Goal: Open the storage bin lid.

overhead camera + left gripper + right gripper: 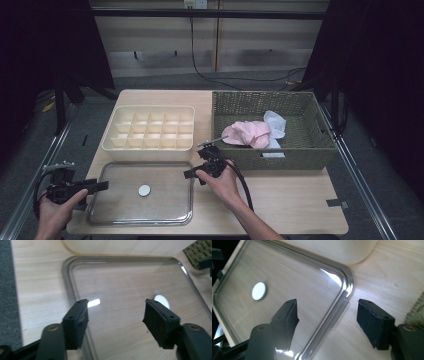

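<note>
The clear lid (141, 192) lies flat near the front edge of the desk (290, 200), toward its front left corner, a rounded rectangle with a raised rim and a small white round disc (144, 190) at its middle. Being see-through, it lets the wood grain show, and glare on its rim makes the edge hard to follow in places; whether the disc is a knob or a sticker cannot be made out. Its front edge is cut off in both gripper views.

The left hand-held gripper (102, 186) sits at the lid's left edge, jaws spread wide. In the left gripper view (115, 322) the lid's left rim runs just inside the left jaw, and neither pad presses on it. The right hand-held gripper (192, 173) is at the lid's far right corner, jaws also spread. In the right gripper view (327, 322) the rim passes between the jaws with clear gaps on both sides.

Just behind the lid stands a cream divided organiser tray (150, 131), its compartments bare. To its right, at the far right part of the desk, a woven basket (250, 102) holds a pink cloth (247, 133) and a white cloth (276, 124), the latter partly hidden by the pink one. A cable (245, 187) trails from the right hand-held gripper across the desk.
</note>
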Tool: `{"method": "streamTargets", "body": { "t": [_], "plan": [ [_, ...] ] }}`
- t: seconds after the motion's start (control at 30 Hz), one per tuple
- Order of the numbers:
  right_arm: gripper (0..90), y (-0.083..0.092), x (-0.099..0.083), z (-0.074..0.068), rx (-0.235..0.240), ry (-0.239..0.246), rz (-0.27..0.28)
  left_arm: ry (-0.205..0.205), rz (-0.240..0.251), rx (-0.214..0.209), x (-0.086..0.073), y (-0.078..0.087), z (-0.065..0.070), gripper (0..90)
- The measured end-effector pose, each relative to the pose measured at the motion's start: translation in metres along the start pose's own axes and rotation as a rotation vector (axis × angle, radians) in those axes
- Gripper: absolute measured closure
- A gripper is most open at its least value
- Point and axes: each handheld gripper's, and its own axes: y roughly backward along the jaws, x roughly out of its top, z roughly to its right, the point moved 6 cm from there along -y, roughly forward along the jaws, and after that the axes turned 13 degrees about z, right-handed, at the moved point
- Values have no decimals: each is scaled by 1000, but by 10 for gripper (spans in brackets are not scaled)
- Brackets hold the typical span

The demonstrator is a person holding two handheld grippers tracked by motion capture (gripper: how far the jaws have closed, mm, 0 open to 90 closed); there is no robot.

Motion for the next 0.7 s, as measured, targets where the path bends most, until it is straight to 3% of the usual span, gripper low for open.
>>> {"method": "streamTargets", "body": {
  "t": [0.1,0.23,0.37,0.5,0.7],
  "plan": [
    [319,3,1,-3,29,23,13,0,19,1,4,-1,8,314],
    [306,7,3,-6,61,29,33,-16,26,-38,7,-3,24,305],
    [303,11,6,-6,78,33,43,-69,14,-55,8,-8,36,315],
    [294,16,7,-5,75,56,47,-73,23,-54,9,-13,47,307],
    [289,23,10,-2,125,64,60,-90,48,-59,13,-17,58,321]
  ]
}}
